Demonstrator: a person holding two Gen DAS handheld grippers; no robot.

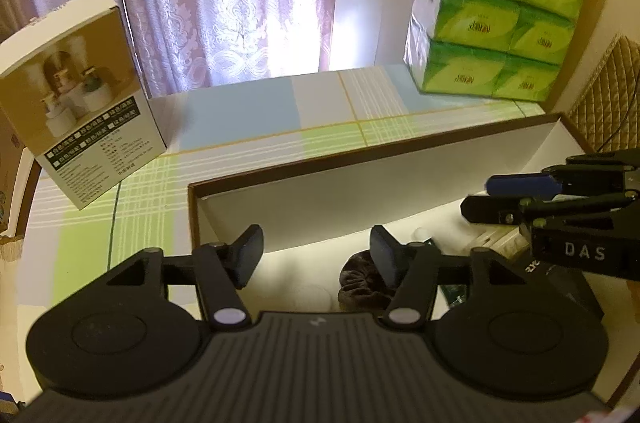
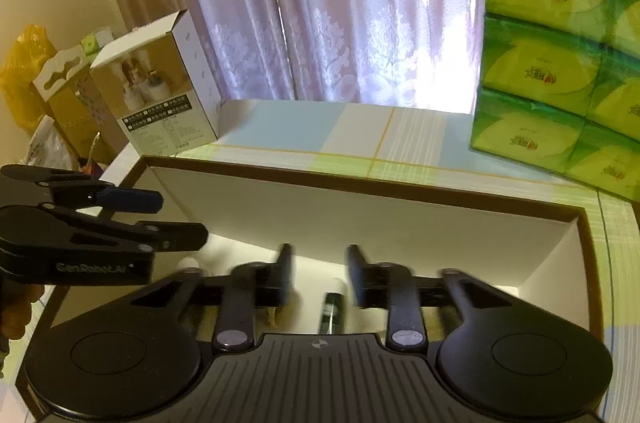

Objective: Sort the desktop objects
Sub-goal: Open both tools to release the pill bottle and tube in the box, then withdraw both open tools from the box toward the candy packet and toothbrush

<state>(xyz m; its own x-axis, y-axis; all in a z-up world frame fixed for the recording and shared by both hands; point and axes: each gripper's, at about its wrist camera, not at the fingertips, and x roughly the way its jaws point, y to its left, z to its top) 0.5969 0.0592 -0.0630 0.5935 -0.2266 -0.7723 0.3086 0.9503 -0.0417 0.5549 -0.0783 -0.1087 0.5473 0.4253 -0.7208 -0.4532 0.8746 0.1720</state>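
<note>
Left gripper [image 1: 316, 255] fingers apart and empty over white brown-rimmed box [image 1: 360, 159], dark scrunchie [image 1: 360, 283] inside, right gripper [image 2: 318, 275] likewise.

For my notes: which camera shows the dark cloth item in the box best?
The left wrist view: the dark cloth item lies between the open fingers inside the box. In the right wrist view it cannot be made out.

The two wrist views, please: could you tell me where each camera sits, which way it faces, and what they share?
Left wrist: sits behind the left tongs, open above the white box, facing the curtain; the right tongs enter from the right.
Right wrist: sits behind the right tongs, open over the same white box, facing the curtain; the left tongs enter from the left.
Shared: box, curtain, green tissue pack, product carton.
</note>
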